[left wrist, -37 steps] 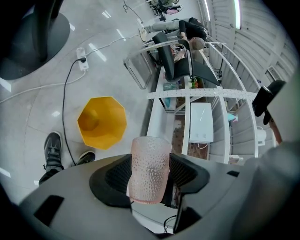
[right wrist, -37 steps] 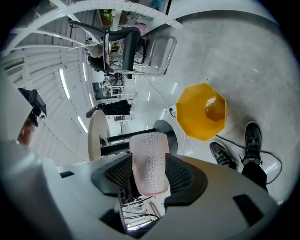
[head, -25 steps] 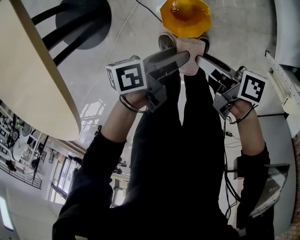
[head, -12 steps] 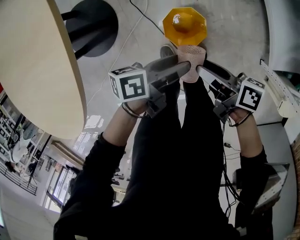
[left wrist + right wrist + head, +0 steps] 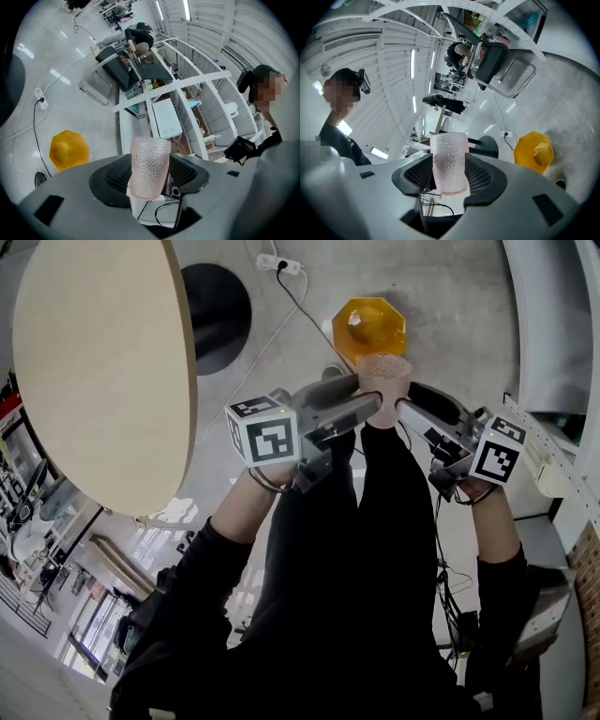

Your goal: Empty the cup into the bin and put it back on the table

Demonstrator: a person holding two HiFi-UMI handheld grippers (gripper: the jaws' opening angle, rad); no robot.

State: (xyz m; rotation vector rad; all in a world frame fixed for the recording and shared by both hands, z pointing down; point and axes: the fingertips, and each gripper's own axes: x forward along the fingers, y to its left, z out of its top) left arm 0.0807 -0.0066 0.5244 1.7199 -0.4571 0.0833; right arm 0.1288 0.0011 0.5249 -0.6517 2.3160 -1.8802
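left claw (image 5: 361, 400) and right claw (image 5: 409, 405) both clamp cup (image 5: 382, 379) | bin (image 5: 371, 326) just beyond claws | step: likely at bin, contents unseen | next: carry left to counter (image 5: 94, 371), set upright, release

1. In the head view, only the far end of the cup (image 5: 382, 376) shows. The rest is hidden between the left gripper (image 5: 367, 409) and the right gripper (image 5: 403, 411).
2. Whether the cup holds anything cannot be told.
3. The bin's (image 5: 361, 329) near rim is hidden behind the cup. The yellow lump inside is too blurred to name.
4. The table (image 5: 94, 371) is cut off at the top edge and hides part of a dark base (image 5: 220, 306).
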